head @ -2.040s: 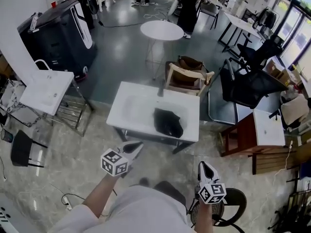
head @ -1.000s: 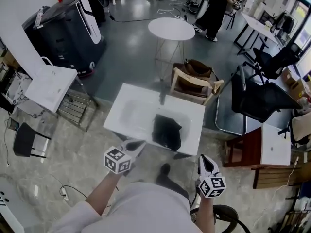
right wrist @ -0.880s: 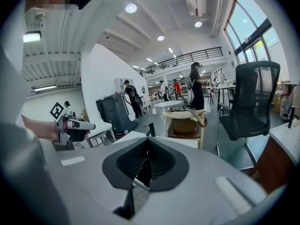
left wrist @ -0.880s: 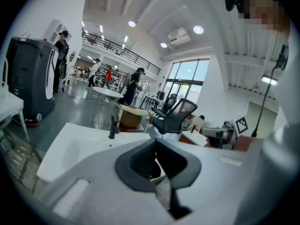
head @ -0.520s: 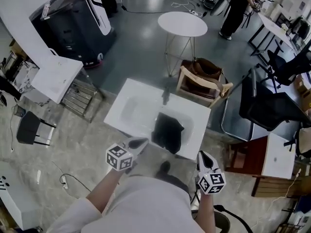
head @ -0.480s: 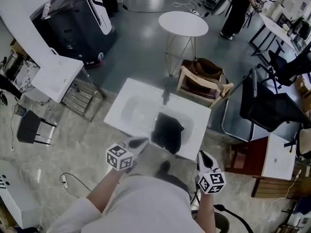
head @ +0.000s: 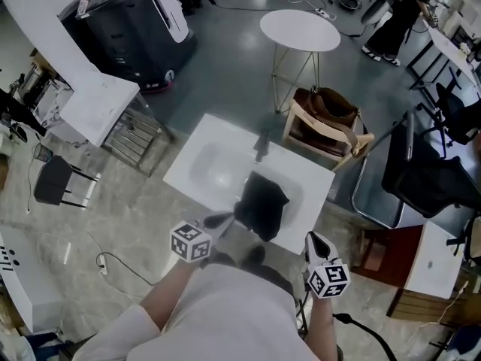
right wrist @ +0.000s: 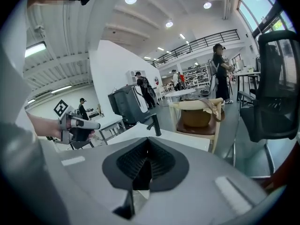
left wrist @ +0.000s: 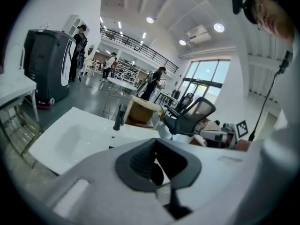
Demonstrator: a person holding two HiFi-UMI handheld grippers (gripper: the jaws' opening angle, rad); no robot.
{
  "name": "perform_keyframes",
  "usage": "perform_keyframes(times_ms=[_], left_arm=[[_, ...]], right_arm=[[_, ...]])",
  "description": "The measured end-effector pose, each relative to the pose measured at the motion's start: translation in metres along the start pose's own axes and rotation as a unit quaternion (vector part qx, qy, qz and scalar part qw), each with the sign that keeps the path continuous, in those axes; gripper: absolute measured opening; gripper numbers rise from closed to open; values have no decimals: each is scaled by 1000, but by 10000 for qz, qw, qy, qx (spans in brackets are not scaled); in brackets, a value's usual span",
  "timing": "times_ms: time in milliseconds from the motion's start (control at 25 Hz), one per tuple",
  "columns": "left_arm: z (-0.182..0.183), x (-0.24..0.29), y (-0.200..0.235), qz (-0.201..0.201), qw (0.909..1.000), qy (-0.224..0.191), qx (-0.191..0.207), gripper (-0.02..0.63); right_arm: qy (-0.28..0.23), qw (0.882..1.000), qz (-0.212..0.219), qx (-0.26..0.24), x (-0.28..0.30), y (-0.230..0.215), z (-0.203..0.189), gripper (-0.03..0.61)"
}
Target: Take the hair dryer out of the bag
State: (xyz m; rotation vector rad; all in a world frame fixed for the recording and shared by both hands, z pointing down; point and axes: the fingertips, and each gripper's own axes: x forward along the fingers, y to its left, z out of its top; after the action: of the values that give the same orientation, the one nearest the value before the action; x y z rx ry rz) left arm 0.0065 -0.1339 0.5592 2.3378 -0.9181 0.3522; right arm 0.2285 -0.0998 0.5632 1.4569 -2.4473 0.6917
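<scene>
One bag (head: 261,204), left gripper (head: 220,219), right gripper (head: 314,240)

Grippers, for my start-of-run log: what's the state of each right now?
Left gripper: shut, nothing between its jaws.
Right gripper: shut, nothing between its jaws.

White rectangular counter (head: 197,173): smooth, glossy hard surface. Black soft bag (head: 261,205): matt, creased cloth. Dark tap (head: 261,146): matt finish. Pale chair (head: 299,126), far right: bare wood. Grey floor (head: 113,216): polished, stone-look tiles.
</scene>
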Motion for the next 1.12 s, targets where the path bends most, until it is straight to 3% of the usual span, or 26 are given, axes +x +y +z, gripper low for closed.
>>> perform_keyframes(times_ms=[480, 1120], left_arm=[[-18, 31, 13, 127, 9992, 345, -153, -2], [-56, 79, 52, -282, 9921, 1203, -237, -2]], right_arm=[[366, 9988, 308, 110, 33, -17, -15, 5], [934, 9933, 592, 326, 105, -5, -49, 6]])
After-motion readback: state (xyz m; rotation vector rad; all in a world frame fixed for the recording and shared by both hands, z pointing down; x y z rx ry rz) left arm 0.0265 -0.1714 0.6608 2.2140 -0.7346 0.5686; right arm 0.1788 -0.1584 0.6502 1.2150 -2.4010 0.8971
